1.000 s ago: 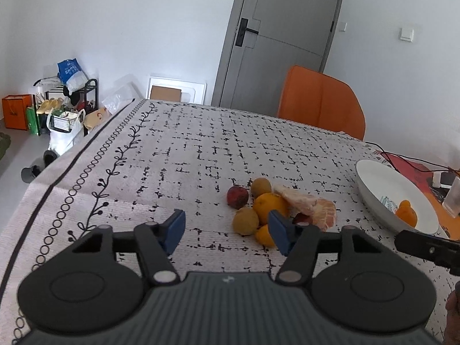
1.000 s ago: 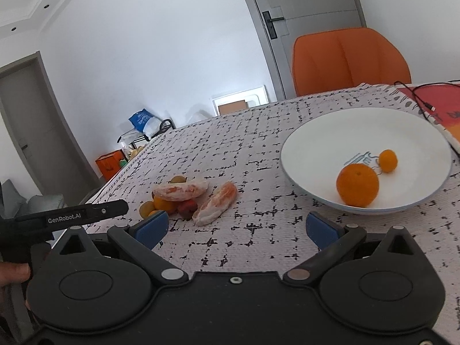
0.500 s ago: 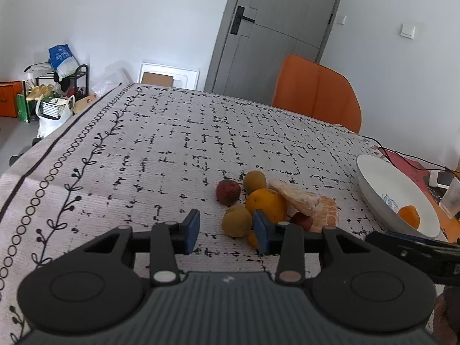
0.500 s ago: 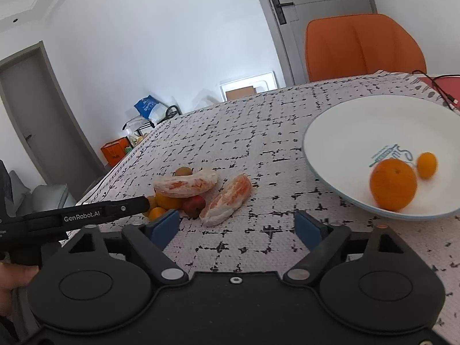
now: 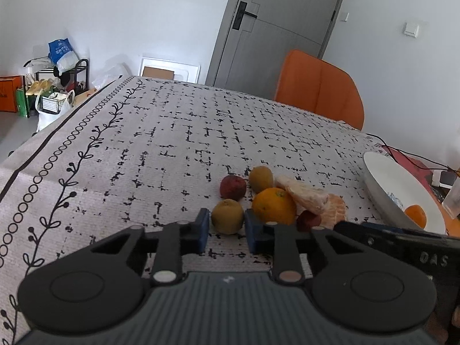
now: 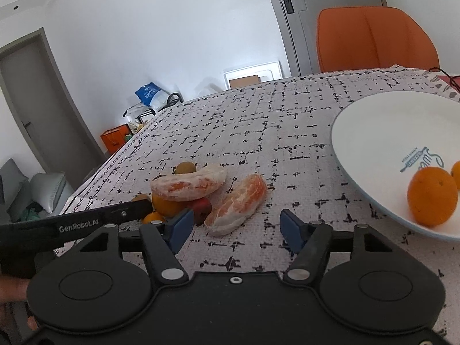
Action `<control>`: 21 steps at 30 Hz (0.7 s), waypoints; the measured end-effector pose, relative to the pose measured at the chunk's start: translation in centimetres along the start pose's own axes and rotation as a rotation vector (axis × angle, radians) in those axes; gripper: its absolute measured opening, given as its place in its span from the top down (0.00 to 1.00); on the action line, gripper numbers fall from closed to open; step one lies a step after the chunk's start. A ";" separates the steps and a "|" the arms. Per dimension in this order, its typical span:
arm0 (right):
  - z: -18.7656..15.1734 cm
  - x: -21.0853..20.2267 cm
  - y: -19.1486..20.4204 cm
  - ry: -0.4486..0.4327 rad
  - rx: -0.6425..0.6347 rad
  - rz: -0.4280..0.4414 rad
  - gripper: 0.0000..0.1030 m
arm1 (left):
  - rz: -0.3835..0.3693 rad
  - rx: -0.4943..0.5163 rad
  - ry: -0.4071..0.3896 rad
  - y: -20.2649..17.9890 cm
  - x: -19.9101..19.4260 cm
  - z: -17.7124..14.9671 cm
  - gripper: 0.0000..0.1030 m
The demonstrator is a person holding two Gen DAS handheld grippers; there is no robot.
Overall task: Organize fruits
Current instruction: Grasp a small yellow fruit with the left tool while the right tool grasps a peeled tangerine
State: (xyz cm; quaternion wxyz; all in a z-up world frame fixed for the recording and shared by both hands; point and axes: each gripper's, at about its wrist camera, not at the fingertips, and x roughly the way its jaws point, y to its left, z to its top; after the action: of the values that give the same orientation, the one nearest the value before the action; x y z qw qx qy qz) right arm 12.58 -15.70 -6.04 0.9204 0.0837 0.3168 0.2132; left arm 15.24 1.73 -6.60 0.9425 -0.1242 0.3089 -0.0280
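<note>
A heap of fruit lies on the patterned tablecloth: a yellow-green fruit [image 5: 227,216], an orange [image 5: 273,205], a red fruit [image 5: 233,187], another yellow-green fruit [image 5: 260,178] and peeled citrus pieces [image 5: 307,198]. My left gripper [image 5: 225,231] has its blue pads close on both sides of the near yellow-green fruit, jaws narrowed around it on the table. My right gripper [image 6: 234,227] is open and empty just in front of a peeled citrus piece [image 6: 237,208]. A white plate [image 6: 373,132] at the right holds an orange [image 6: 432,199] and a small orange fruit [image 6: 455,174].
An orange chair [image 5: 317,89] stands at the table's far side, with a grey door [image 5: 276,26] behind it. Cables and a red item [image 5: 408,158] lie beyond the plate [image 5: 382,184]. The table's left edge [image 5: 43,143] drops to a floor with bags and a rack.
My left gripper moved forward to the fruit heap and narrowed its jaws around the near yellow-green fruit. My right gripper swung left from the plate toward the peeled citrus, still open.
</note>
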 end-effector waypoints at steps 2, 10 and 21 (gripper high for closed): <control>0.0 0.3 0.0 0.000 -0.004 0.000 0.47 | -0.005 -0.005 0.004 0.1 -0.1 0.0 0.77; 0.1 0.1 -0.3 -0.007 -0.027 -0.018 0.65 | 0.012 -0.011 0.005 0.5 -0.5 0.0 0.77; 0.5 -0.7 -1.2 -0.017 -0.021 -0.076 0.64 | 0.028 -0.015 -0.003 0.5 -0.3 0.1 0.77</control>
State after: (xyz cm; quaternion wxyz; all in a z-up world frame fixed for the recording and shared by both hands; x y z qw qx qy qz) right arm 12.80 -17.06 -5.56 0.9314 0.0636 0.3097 0.1805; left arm 15.10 2.27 -6.48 0.9424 -0.1268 0.3093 -0.0122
